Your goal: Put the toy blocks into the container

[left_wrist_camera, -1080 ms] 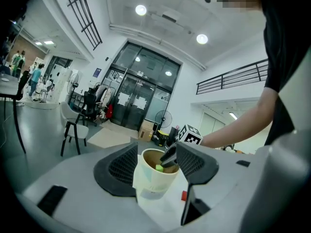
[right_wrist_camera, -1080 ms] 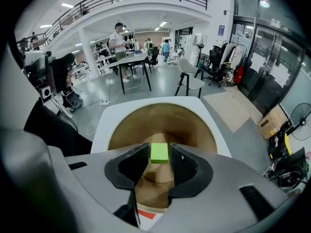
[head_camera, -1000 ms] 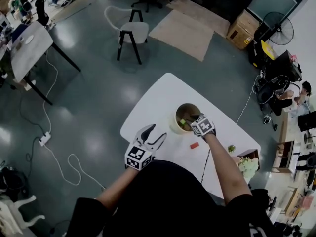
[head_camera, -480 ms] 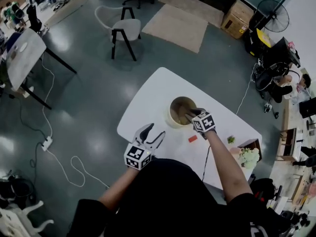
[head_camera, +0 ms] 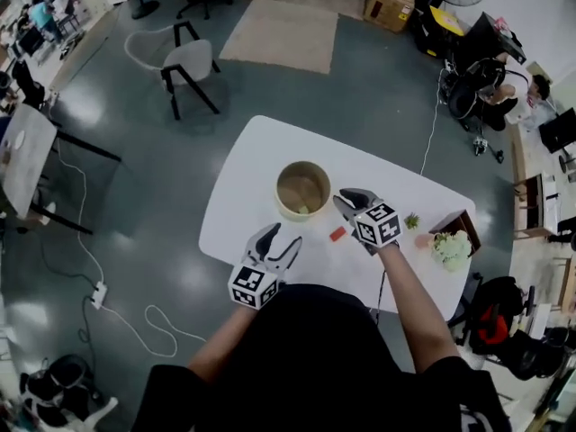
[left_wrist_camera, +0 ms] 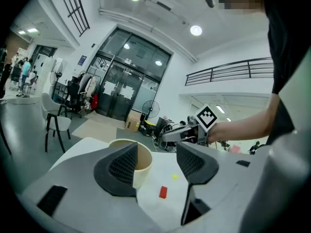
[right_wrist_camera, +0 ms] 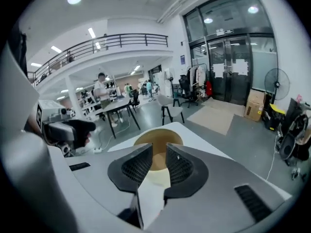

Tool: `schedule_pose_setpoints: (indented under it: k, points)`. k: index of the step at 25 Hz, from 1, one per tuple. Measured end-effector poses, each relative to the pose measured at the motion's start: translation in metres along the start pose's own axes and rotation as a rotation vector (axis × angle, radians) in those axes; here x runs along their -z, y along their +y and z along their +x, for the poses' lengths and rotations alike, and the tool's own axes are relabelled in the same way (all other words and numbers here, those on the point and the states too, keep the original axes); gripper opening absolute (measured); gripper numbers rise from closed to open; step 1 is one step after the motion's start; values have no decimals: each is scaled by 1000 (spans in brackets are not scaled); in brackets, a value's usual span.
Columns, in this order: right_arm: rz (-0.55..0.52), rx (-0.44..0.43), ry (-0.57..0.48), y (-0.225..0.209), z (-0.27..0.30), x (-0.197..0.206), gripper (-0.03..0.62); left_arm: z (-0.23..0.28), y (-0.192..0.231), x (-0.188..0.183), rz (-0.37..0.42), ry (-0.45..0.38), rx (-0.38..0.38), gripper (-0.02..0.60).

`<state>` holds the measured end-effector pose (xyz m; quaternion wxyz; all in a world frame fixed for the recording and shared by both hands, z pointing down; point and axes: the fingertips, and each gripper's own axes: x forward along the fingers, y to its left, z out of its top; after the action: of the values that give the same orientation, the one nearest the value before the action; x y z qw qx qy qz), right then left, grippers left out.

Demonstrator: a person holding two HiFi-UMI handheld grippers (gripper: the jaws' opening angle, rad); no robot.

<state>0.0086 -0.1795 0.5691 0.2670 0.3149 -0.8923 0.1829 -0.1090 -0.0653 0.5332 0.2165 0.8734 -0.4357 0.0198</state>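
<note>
Hovering above the white worktop (head_camera: pixel 252 165), the right hand-held gripper (head_camera: pixel 347 200) hung just beside the round beige container (head_camera: pixel 281 207), on the side facing the person's right arm. Its jaws had just been closing and stood only a narrow gap apart. The right gripper view showed that hand-held gripper (right_wrist_camera: pixel 159 149) with nothing between its ribbed pads (right_wrist_camera: pixel 136 168). The brown inside of the container (right_wrist_camera: pixel 158 137) showed through the slit beyond them, without touching them.

The left hand-held gripper (head_camera: pixel 281 241) was held low over the near edge of the worktop, well apart from the container. Its jaws were spread wide and empty. In the left gripper view, the gap of that hand-held gripper (left_wrist_camera: pixel 156 147) framed a bare stretch of worktop (left_wrist_camera: pixel 160 174). There a red toy block (left_wrist_camera: pixel 163 192) lay flat, apart from both pads. A small yellow speck (left_wrist_camera: pixel 175 176) lay beyond it, too small to tell what it was. The container (left_wrist_camera: pixel 142 160) stood partly behind the left pad.

From the head view, the red toy block (head_camera: pixel 337 234) lay on the worktop between the two hand-held grippers. It was near the container's wall but outside it, below the right hand-held gripper's jaws. Something pale (head_camera: pixel 305 210) lay at the bottom of the container
</note>
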Motion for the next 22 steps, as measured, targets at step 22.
schedule_pose_setpoints:
  k: [22]
  points:
    - [390, 353, -334, -39, -216, 123, 0, 146, -105, 125, 158, 399, 269, 229]
